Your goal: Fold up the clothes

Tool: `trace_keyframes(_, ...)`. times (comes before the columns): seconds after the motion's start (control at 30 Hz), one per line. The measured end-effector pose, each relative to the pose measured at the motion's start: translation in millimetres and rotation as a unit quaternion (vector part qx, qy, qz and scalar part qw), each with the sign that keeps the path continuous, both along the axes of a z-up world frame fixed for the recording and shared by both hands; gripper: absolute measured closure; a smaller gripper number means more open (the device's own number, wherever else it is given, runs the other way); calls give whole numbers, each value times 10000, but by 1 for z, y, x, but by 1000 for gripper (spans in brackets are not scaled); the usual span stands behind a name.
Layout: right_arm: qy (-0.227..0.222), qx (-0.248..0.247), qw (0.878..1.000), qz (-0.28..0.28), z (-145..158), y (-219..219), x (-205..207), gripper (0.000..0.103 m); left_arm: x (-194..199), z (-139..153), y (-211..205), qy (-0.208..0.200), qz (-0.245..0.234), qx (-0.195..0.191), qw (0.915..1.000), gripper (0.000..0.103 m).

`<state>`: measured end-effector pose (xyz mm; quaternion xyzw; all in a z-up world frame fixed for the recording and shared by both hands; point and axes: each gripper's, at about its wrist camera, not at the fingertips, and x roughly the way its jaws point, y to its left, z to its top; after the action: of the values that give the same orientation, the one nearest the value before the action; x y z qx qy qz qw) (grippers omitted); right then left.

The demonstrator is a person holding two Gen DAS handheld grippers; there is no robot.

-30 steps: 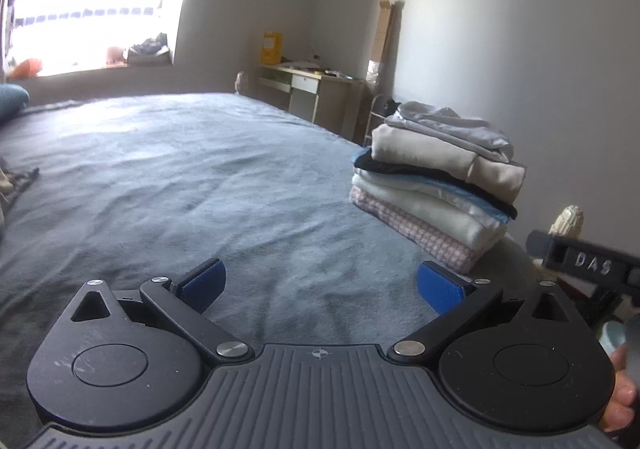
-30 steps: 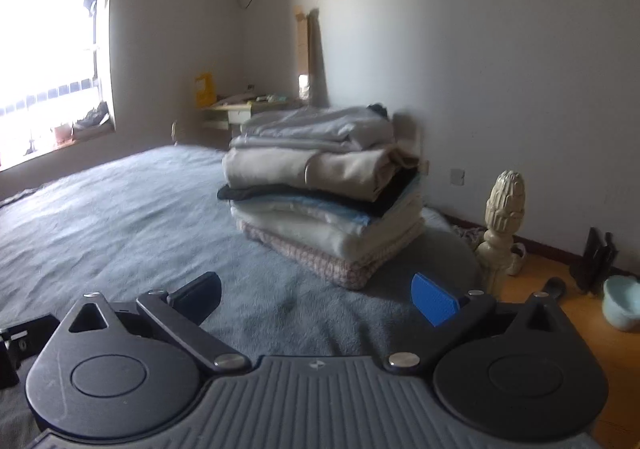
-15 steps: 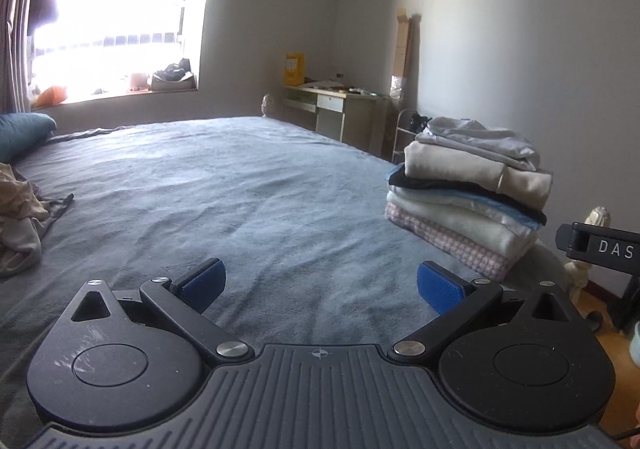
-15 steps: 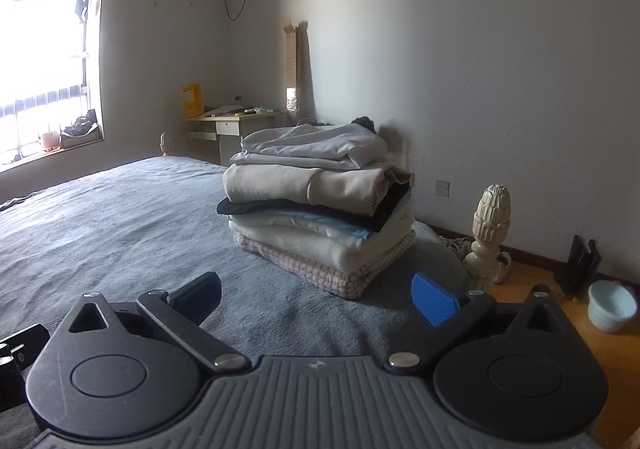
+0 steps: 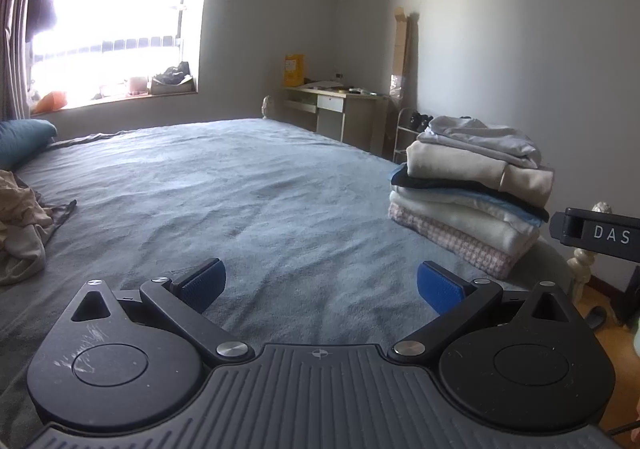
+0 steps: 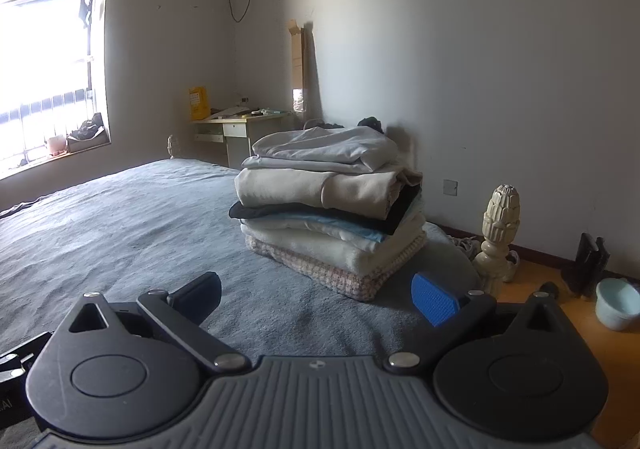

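Note:
A stack of several folded clothes [image 5: 468, 193] [image 6: 332, 205] sits on the right edge of the grey-blue bed [image 5: 240, 189] [image 6: 100, 225]. A crumpled heap of beige unfolded clothes [image 5: 20, 225] lies at the bed's left edge. My left gripper [image 5: 320, 285] is open above the bed, nothing between its blue pads, well short of both piles. My right gripper [image 6: 316, 297] is open too, empty, just in front of the folded stack. Part of the right gripper's body [image 5: 596, 235] shows at the right edge of the left wrist view.
A carved bedpost [image 6: 498, 225] stands at the bed's corner beside a wooden floor with a pale bowl [image 6: 616, 303]. A desk [image 6: 236, 129] [image 5: 340, 109] is against the far wall, a bright window [image 5: 108, 25] to the left. A blue pillow [image 5: 24, 137] lies at far left.
Both grippers have pulled back and tilted up; the folded stack sits farther off, and the heap of unfolded clothes has come into the left wrist view. Both stay open.

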<state>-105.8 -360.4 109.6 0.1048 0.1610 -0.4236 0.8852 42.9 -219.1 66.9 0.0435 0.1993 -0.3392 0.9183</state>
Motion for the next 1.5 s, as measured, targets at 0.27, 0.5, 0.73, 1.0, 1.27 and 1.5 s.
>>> trace_keyframes(0.27,25,-91,10000,4,0,4,5,0,0,-2,-1,34,-92,26,9999,0)
trace_keyframes(0.5,56,-47,10000,6,-3,4,6,0,-1,-4,-3,47,-142,52,9999,0)
trace_keyframes(0.73,75,-58,10000,7,-4,7,7,0,-1,-4,-3,42,-163,61,9998,0)
trace_keyframes(1.0,86,-68,9999,19,-6,4,8,0,-2,-5,-4,53,-169,79,9998,0)
trace_keyframes(1.27,75,-56,10000,-9,-6,5,6,0,-3,-5,-4,60,-178,48,9998,0)
trace_keyframes(1.5,72,-13,10000,-26,-6,3,4,0,-3,-4,-5,70,-181,54,9998,0)
